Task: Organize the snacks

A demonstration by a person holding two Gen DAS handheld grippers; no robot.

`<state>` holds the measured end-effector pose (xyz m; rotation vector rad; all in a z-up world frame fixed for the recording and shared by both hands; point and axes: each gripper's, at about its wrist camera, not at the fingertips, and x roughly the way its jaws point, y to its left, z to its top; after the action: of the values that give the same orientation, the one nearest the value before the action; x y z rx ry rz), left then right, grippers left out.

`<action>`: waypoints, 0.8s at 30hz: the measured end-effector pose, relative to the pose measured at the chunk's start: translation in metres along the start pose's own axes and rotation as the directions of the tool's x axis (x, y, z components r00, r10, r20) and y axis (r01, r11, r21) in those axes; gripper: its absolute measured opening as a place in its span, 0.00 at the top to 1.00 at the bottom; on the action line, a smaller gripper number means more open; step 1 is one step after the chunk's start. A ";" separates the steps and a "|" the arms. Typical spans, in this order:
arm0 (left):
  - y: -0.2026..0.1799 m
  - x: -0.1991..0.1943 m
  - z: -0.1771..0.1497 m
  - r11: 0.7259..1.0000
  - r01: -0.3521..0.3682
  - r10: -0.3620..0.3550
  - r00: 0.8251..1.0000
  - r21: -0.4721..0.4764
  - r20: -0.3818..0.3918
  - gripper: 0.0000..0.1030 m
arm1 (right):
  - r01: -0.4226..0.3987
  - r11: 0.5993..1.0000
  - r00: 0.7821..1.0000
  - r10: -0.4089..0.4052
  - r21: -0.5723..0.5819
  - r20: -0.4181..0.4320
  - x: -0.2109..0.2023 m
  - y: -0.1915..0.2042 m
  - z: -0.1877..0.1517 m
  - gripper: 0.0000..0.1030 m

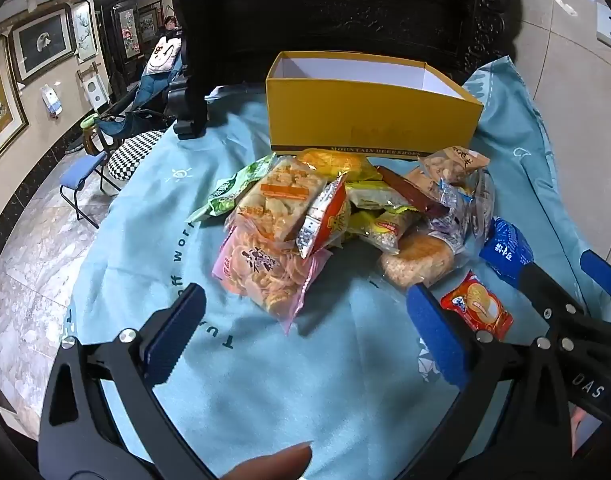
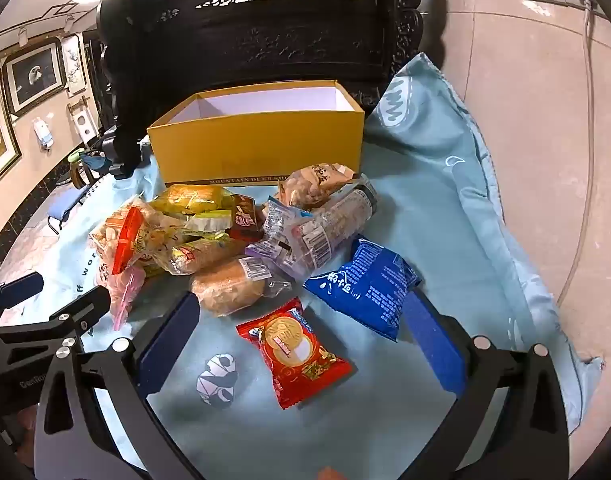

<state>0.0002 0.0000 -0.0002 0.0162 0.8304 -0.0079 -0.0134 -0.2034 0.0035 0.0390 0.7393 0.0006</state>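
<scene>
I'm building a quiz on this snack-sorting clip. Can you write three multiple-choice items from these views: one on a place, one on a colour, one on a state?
1. Where does the red cookie packet lie?
A. in the box
B. on the cloth, between the right gripper's fingers
C. on the floor

2. What colour is the box outside?
A. yellow
B. green
C. black

3. What does the box hold?
A. snacks
B. a lid
C. nothing visible

Answers: 1 B, the packet rests on the blue cloth. 2 A, yellow walls. 3 C, only its white inside shows.
</scene>
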 end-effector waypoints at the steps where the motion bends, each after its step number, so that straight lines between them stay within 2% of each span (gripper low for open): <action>1: 0.000 0.000 0.000 1.000 0.001 -0.001 1.000 0.000 0.002 0.02 | -0.001 1.000 1.000 0.001 0.000 0.001 0.000 0.001 0.000 0.01; 24: 0.000 0.006 -0.001 1.000 0.006 -0.006 1.000 -0.007 -0.020 0.02 | 0.006 1.000 1.000 -0.006 0.000 -0.016 0.004 -0.002 0.000 0.01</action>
<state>0.0035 0.0005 -0.0059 0.0069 0.8509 -0.0106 -0.0105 -0.2057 0.0009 0.0365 0.7555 -0.0046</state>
